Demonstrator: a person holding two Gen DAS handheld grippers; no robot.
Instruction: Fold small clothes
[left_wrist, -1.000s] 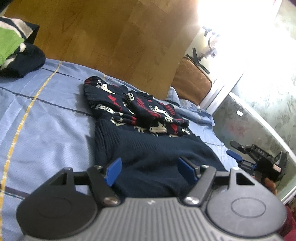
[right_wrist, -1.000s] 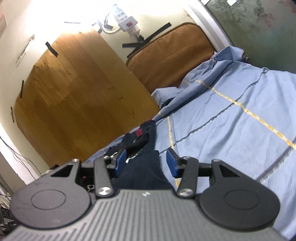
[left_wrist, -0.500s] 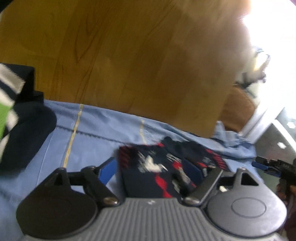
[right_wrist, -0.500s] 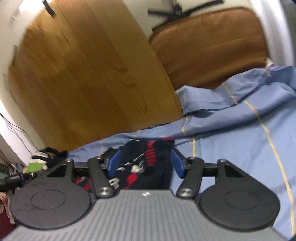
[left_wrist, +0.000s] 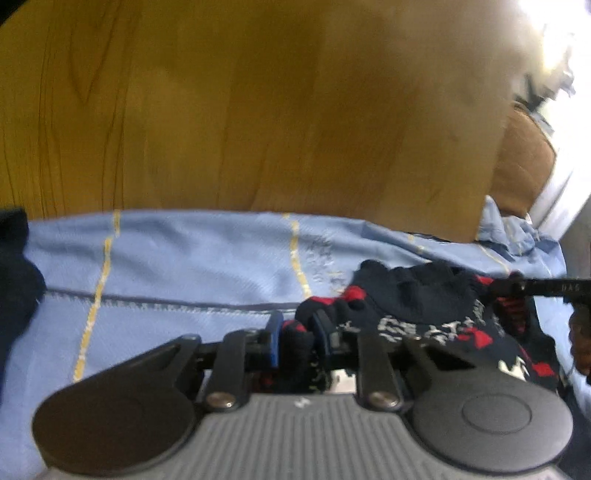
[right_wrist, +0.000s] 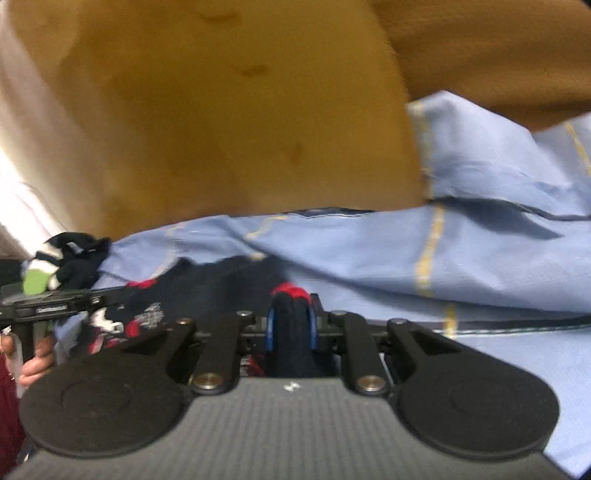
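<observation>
left gripper and right gripper are both closing, pads pinching the far edge of the navy patterned sweater on the blue sheet; next fold likely just starting, striped garment beyond untouched.

The navy knitted sweater with red and white pattern lies on the light blue bedsheet with yellow stripes; behind the sweater stands the brown wooden headboard; left of the sweater lies a bundle of 1 green, white and navy garment, near the headboard; right of the headboard sits the brown padded cushion.
</observation>
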